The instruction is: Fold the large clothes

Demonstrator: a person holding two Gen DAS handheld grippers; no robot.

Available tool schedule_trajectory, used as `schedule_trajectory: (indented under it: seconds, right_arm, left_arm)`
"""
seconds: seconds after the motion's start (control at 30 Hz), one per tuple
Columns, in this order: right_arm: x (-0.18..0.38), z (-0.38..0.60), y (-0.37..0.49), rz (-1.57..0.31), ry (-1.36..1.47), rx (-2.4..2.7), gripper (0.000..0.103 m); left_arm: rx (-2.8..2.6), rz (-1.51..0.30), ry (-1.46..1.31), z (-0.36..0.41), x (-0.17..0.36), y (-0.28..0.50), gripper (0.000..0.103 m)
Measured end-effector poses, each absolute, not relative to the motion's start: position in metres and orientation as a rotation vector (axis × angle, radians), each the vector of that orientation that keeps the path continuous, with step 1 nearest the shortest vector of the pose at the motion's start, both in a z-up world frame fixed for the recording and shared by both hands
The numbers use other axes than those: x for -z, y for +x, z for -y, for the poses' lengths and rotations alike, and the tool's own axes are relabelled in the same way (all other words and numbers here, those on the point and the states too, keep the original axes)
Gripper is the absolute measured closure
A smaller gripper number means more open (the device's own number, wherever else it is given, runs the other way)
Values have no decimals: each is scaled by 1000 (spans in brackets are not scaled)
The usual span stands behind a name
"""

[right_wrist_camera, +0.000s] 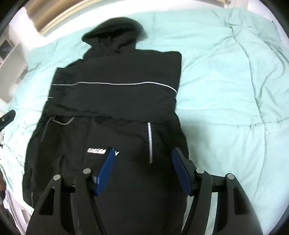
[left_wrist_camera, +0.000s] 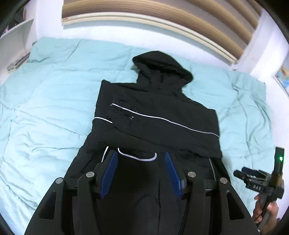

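A black hooded jacket [left_wrist_camera: 155, 112] with thin white piping lies flat on the bed, hood toward the wall, both sleeves folded across the body. It also shows in the right wrist view [right_wrist_camera: 115, 101]. My left gripper [left_wrist_camera: 140, 159] is open and empty, hovering over the jacket's lower part. My right gripper [right_wrist_camera: 143, 155] is open and empty above the lower right part, near white lettering [right_wrist_camera: 95, 151]. The right gripper also shows in the left wrist view [left_wrist_camera: 240, 173] at the right, off the jacket's edge.
A light turquoise quilt [left_wrist_camera: 45, 112] covers the bed [right_wrist_camera: 225, 86]. A striped headboard or blind [left_wrist_camera: 162, 16] runs along the wall behind. A white shelf [left_wrist_camera: 16, 41] stands at the far left. A hand [left_wrist_camera: 267, 211] holds the right gripper's handle.
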State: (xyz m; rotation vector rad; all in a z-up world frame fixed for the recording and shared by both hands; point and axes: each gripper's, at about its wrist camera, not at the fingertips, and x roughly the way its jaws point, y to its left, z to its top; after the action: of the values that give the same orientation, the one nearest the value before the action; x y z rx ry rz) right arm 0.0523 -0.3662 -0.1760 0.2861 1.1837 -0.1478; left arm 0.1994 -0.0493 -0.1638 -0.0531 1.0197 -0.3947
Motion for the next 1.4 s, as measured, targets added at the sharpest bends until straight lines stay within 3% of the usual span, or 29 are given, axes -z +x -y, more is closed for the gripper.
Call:
schedule_trajectory:
  seconds: [0.4,0.8,1.13,1.4]
  right_arm:
    - [136,282,69,-1088,380,205,35]
    - [90,308,182,-958,419,281,35]
    - [169,400,355,-914,427,288,35]
    - [243,450,453,-957,445,275,35]
  left_arm:
    - [534,-972,103,-16,133,193,45]
    - [592,-890,25,16,120,347,43]
    - [571,-965,-27,97,201,529,43]
    - [639,-1062,-97,153,277,615,43]
